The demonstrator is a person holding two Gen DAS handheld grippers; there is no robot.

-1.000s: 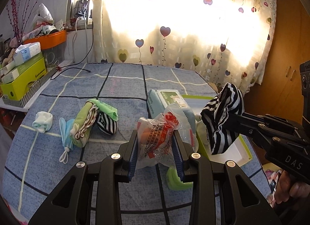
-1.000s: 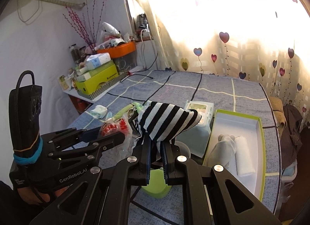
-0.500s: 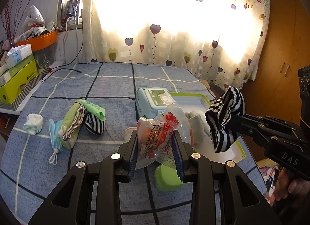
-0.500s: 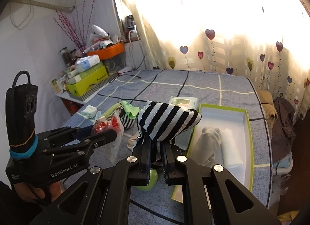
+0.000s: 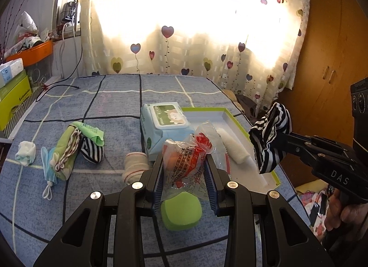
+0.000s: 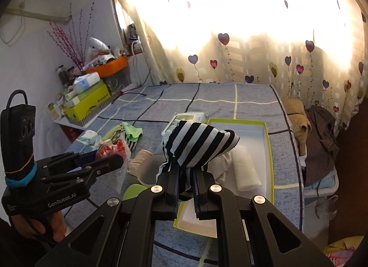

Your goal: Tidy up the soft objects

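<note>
My left gripper (image 5: 184,162) is shut on a clear plastic packet (image 5: 186,152) with orange and red contents, held above the blue checked bedspread. My right gripper (image 6: 185,175) is shut on a black-and-white striped sock (image 6: 200,145), which hangs over the near end of a green-rimmed white box (image 6: 268,152). In the left wrist view the striped sock (image 5: 269,138) dangles at the box's right front rim (image 5: 276,175). A white rolled cloth (image 5: 234,149) and a pale cloth lie inside the box.
A wet-wipes pack (image 5: 165,126) lies left of the box, a beige roll (image 5: 135,165) and a green pad (image 5: 181,214) below my left gripper. Further left are green cloths (image 5: 69,149), another striped sock (image 5: 93,152), a blue mask (image 5: 48,170) and a white sock ball (image 5: 25,156). Clothes are piled beyond the bed's right edge (image 6: 317,129).
Both grippers have moved right across the bed, each keeping its hold. The box and wipes pack have slid toward the middle of both views; the beige roll has come into sight.
</note>
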